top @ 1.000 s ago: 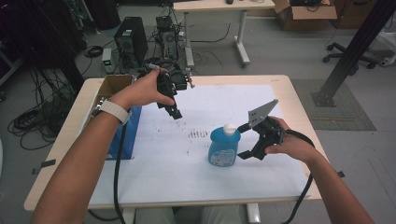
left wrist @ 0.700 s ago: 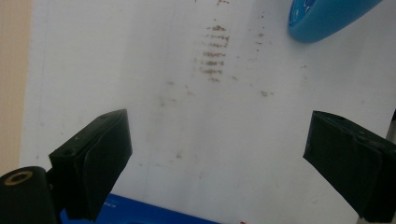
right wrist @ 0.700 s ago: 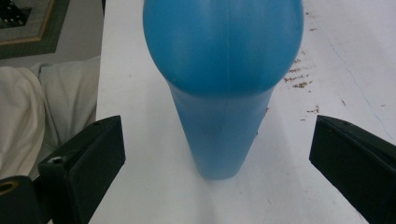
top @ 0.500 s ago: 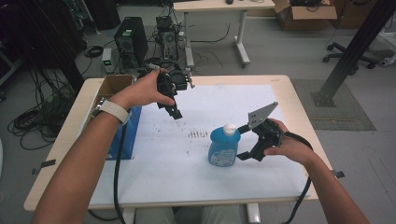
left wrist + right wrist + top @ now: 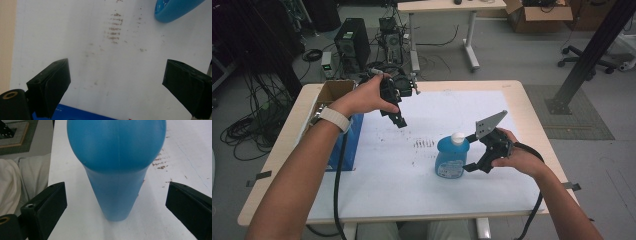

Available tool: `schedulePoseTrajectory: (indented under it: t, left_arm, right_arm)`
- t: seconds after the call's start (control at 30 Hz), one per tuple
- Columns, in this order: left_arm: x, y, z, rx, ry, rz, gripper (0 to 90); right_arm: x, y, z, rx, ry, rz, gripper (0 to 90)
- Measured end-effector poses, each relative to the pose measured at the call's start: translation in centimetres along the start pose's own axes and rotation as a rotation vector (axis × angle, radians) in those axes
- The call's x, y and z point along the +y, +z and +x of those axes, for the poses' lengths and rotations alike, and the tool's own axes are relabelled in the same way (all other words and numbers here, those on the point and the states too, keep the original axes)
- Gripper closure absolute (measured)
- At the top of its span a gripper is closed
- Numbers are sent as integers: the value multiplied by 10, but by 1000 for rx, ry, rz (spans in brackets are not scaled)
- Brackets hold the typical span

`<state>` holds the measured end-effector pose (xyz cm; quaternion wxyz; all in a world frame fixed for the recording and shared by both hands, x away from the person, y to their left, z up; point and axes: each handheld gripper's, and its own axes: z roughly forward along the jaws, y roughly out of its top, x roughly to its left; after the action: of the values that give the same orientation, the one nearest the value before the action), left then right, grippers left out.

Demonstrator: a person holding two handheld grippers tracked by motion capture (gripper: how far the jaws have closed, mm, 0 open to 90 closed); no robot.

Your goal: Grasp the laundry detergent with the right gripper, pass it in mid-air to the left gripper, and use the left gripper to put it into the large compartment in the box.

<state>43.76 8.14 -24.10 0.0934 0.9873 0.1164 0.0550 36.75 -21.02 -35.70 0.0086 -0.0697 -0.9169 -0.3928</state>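
White paper, smudged with brown marks, covered the wooden table [image 5: 532, 107]. Near its middle stood a blue plastic bottle with a white cap [image 5: 451, 159]. Just beside it, the right gripper [image 5: 470, 152] was spread wide, jaws flanking the bottle without touching. Raised above the paper, the left gripper [image 5: 398, 119] hung equally released.

A blue plastic bottle [image 5: 451, 159] with a white cap stood upright on the white sheet [image 5: 412, 170] that covered the bench [image 5: 532, 115], toward the right side of it and near a patch of brownish smudges on the sheet. Its body was broad and flattened, with a paler label on the face turned toward the person. Seen edge-on in the right gripper view, it [image 5: 117, 170] narrowed toward its base. It stood capped.
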Motion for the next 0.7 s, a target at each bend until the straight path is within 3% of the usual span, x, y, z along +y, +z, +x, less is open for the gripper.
schedulePoseTrajectory:
  t: [0.7]
  left_arm:
    - [-2, -2, 0, 4, -2, 1, 81]
  right_arm:
    - [1, 14, 3, -20, -17, -46, 42]
